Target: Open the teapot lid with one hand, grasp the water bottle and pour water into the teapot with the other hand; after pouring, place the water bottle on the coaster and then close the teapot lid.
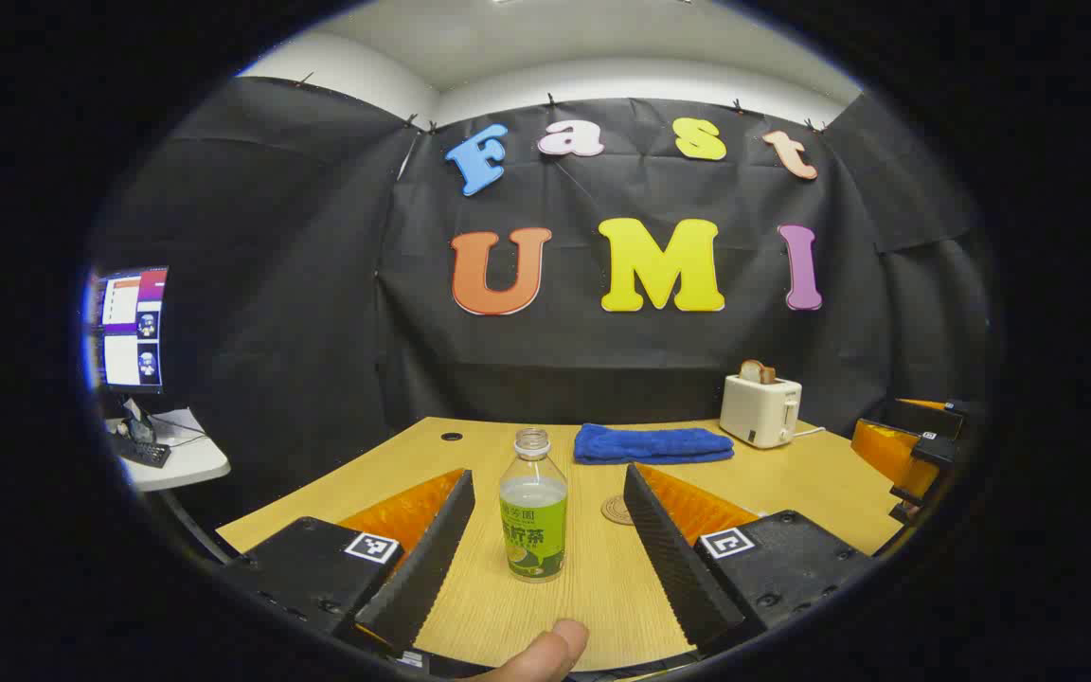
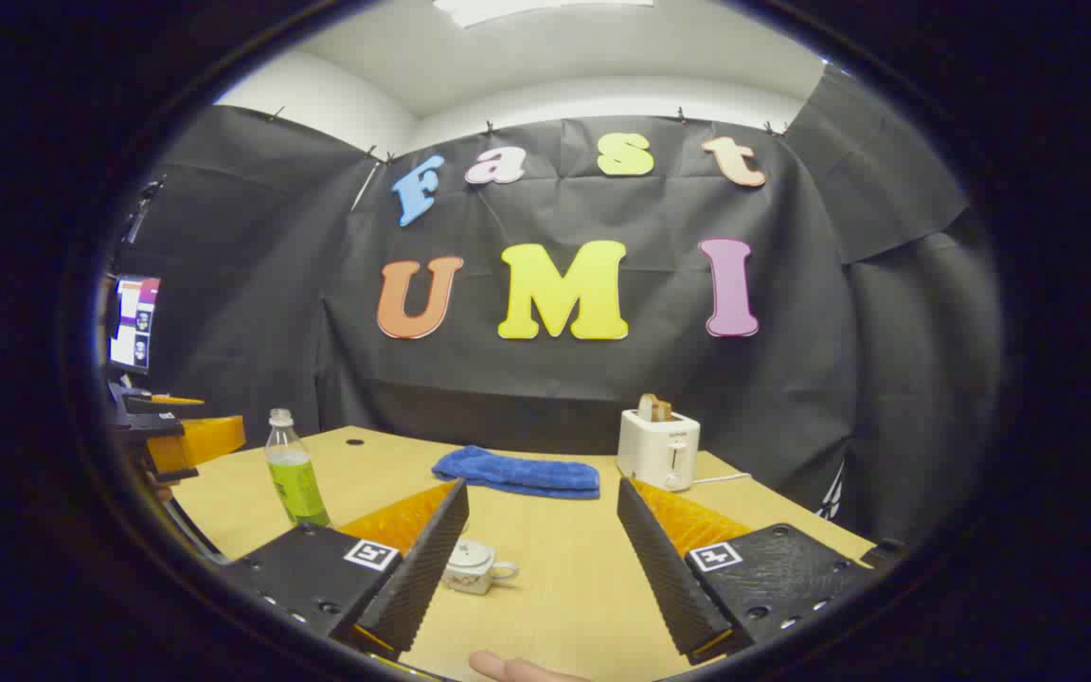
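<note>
1. Since both grippers hang above the near edge of the table (image 1: pixel 820 474) with nothing held, no step looks begun: teapot lid on, bottle standing away from the coaster.
2. Left gripper (image 1: pixel 549 507): fingers wide apart, empty. Bottle (image 1: pixel 533 507) stands upright dead ahead, centred in the gap, touching neither finger. Cap is off, neck open, liquid about two-thirds up.
3. Bottle's long axis is vertical, so a level side grasp fits; judged, a straight push forward puts the fingers around its body.
4. Coaster (image 1: pixel 618 510) lies flat just right of the bottle and a little farther, near the left gripper's right finger.
5. Right gripper (image 2: pixel 543 530): fingers also wide, empty. Teapot (image 2: pixel 472 565) sits low and near, left of centre, just beside its left finger, handle pointing right. Lid (image 2: pixel 472 550) is seated; knob too small to read.
6. Key relation: the bottle is aligned with the left gripper, the teapot is nearer the right one. So, judged, right takes the lid, left takes the bottle.
7. Right gripper needs a shift left and down to centre over the lid.
8. In the right gripper view the bottle (image 2: pixel 294 471) stands far left, well apart from the teapot, so the pour needs a carry rightward.
9. Towel (image 1: pixel 652 443) and toaster (image 1: pixel 760 408) sit at the far edge, clear of both paths.
10. Risk: open neck, bottle may spill if bumped.
</note>
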Demonstrator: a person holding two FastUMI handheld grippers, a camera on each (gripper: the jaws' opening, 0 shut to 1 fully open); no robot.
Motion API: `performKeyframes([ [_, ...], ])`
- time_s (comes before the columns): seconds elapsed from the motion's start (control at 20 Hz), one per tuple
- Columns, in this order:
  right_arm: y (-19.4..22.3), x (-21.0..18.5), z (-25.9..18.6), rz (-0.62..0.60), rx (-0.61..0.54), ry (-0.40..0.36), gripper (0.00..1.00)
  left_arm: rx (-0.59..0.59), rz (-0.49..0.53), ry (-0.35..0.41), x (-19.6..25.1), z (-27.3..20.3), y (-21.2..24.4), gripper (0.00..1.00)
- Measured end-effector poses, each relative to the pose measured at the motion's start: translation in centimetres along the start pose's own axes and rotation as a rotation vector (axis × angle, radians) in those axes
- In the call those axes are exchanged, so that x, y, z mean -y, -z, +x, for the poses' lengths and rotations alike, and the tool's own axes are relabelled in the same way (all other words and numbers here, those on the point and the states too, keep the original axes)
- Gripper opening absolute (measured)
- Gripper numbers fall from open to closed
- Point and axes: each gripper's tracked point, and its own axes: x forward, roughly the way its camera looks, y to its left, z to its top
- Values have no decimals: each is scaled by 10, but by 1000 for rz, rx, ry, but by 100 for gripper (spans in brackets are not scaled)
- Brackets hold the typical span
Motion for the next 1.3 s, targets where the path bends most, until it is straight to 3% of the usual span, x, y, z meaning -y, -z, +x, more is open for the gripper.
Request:
performKeyframes([
  [0.2, 2, 2, 3, -13, 0, 29, 97, -12, 16, -34, -16, 3, 4, 99],
  [0.3, 7, -6, 6, 14, -11, 1, 93, -35, 0, -32, -18, 5, 11, 99],
  [0.35, 11, -6, 6, 24, -23, -6, 98, -39, -8, -34, -19, 7, 11, 99],
  [0.4, 12, -5, 6, 25, -30, -5, 95, -40, -14, -35, -21, 7, 13, 99],
  [0.6, 14, 7, 11, 5, -35, 31, 95, -40, 8, -41, -21, 9, 15, 99],
  [1.3, 41, -15, 27, 10, -78, -15, 97, -18, 41, 0, -5, 9, 15, 99],
])
